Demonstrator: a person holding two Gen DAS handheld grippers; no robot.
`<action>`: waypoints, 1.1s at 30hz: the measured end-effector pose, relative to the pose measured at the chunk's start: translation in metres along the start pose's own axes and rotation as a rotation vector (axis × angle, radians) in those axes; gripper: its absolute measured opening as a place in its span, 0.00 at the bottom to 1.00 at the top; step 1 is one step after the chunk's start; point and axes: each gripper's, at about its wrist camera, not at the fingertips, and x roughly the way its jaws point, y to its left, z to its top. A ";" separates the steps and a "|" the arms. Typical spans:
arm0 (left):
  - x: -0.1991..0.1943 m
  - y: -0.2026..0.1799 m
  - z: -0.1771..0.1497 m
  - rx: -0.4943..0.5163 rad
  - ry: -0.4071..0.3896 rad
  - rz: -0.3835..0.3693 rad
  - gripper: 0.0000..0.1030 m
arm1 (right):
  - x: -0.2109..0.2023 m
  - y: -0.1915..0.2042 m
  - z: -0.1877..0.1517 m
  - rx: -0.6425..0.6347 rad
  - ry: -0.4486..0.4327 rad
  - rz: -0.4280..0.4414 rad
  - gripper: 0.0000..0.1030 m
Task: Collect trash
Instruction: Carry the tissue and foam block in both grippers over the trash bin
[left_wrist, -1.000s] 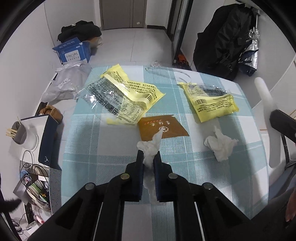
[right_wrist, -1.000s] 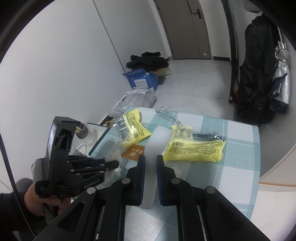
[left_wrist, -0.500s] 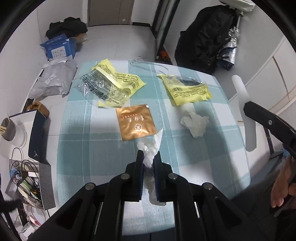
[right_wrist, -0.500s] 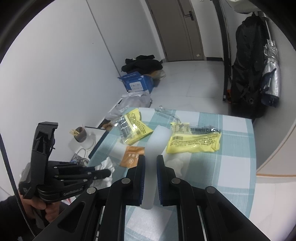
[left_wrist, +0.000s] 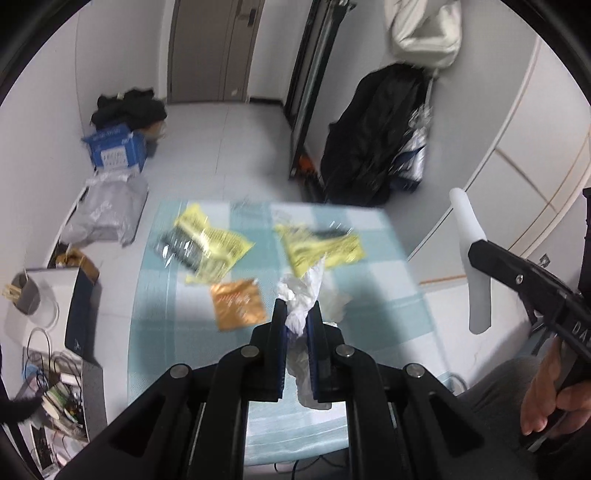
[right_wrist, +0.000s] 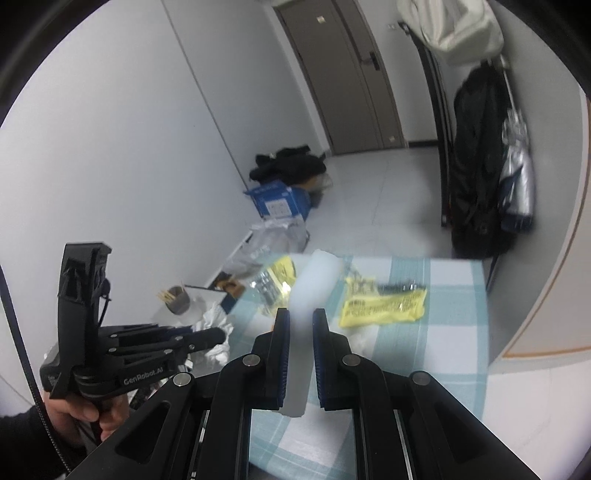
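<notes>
My left gripper (left_wrist: 297, 308) is shut on a crumpled white tissue (left_wrist: 304, 286) and holds it up over the teal checked table (left_wrist: 166, 332). Beside it, my right gripper (right_wrist: 301, 314) is shut on a long white translucent strip (right_wrist: 314, 280), which also shows as the strip (left_wrist: 469, 236) in the left wrist view. Two yellow wrappers (left_wrist: 216, 243) (left_wrist: 327, 249), a brown sachet (left_wrist: 238, 304) and a second tissue (left_wrist: 336, 304) lie on the cloth. The right wrist view shows the left gripper (right_wrist: 218, 336) low on the left with its tissue (right_wrist: 212, 319).
On the floor past the table lie a blue box (left_wrist: 114, 153), a grey bag (left_wrist: 107, 210) and dark clothes (left_wrist: 129, 107). A black coat (left_wrist: 373, 136) hangs at the right. A cup with sticks (left_wrist: 26, 299) and cables crowd the left side. A person's hand (left_wrist: 550, 402) grips the right handle.
Both grippers have risen and drawn back from the table. The tissue, which was touching the cloth, now hangs clear above it. More of the room shows.
</notes>
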 end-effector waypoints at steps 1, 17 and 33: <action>-0.006 -0.009 0.005 0.016 -0.022 -0.008 0.06 | -0.007 0.002 0.003 -0.017 -0.014 -0.012 0.11; -0.055 -0.118 0.041 0.162 -0.148 -0.182 0.06 | -0.146 -0.021 0.028 -0.039 -0.246 -0.108 0.11; -0.026 -0.260 0.037 0.379 -0.063 -0.347 0.06 | -0.258 -0.123 -0.025 0.120 -0.338 -0.321 0.11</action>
